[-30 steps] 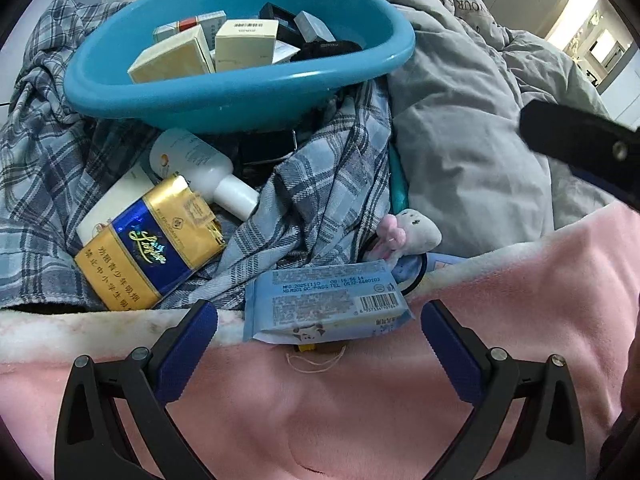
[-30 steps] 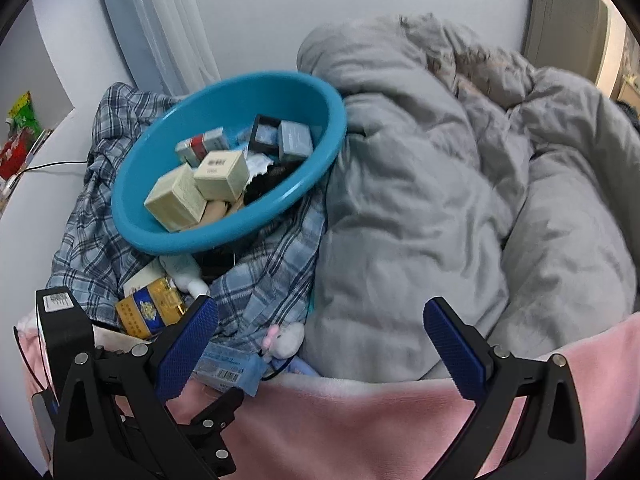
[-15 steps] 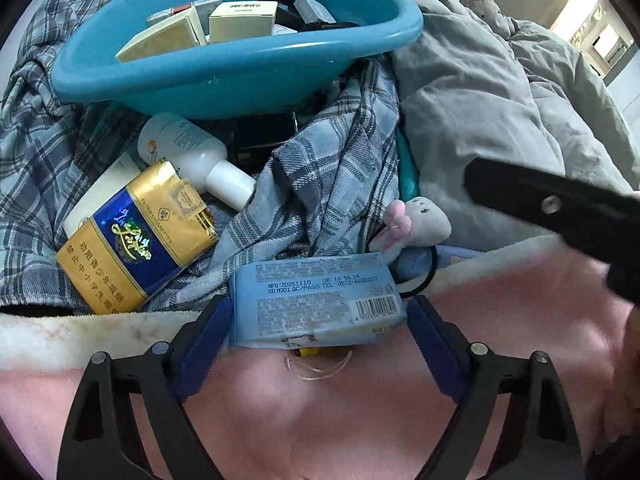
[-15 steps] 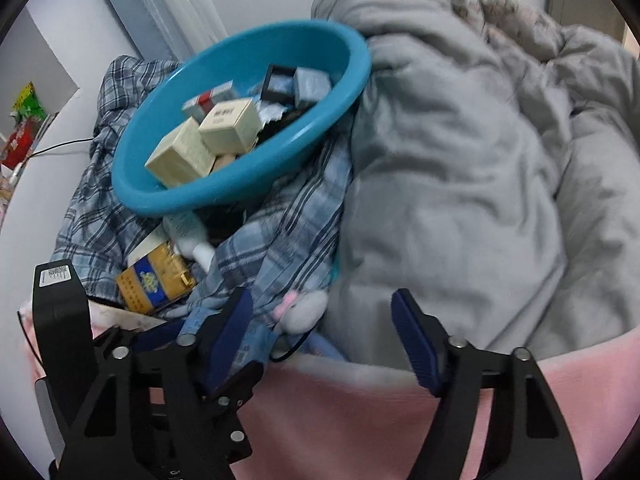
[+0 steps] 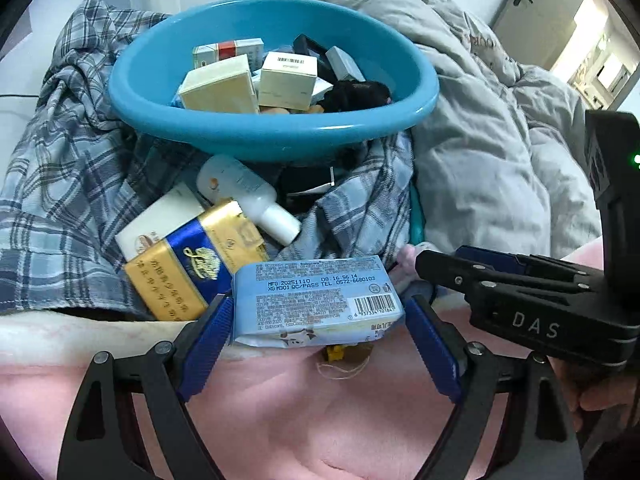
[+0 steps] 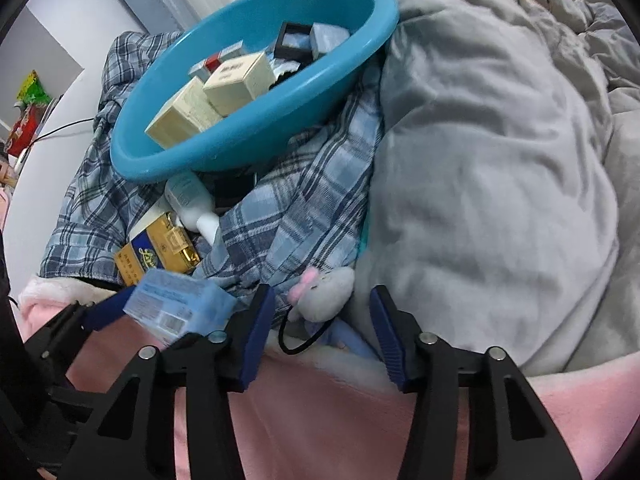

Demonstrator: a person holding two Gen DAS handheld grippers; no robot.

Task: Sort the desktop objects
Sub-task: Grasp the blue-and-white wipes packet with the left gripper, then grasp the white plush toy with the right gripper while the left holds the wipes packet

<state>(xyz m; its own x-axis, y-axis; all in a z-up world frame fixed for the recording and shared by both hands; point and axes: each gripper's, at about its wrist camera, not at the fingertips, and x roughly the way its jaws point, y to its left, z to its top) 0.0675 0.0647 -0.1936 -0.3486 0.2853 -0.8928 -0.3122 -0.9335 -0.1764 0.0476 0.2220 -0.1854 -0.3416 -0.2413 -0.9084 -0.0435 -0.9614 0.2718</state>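
A light blue wipes pack (image 5: 316, 296) with a barcode label sits between the blue pads of my left gripper (image 5: 318, 308), which is shut on its two ends and holds it slightly off the pink blanket (image 5: 300, 420). In the right wrist view the pack (image 6: 180, 304) hangs tilted at lower left. My right gripper (image 6: 320, 296) is low over a small grey plush toy (image 6: 328, 292) with a pink bow. Its jaws are closing with the toy between them, and a small gap shows on each side. A teal basin (image 5: 280, 136) behind holds several small boxes.
A gold-and-blue cigarette pack (image 5: 192, 268), a white box (image 5: 160, 216) and a white bottle (image 5: 248, 196) lie on a plaid shirt (image 5: 72, 184) under the basin. A grey duvet (image 6: 500, 180) fills the right. A black cord (image 6: 296, 344) loops below the toy.
My left gripper closed onto the wipes pack and raised it. My right gripper came down towards the plush toy and its jaws narrowed around it.
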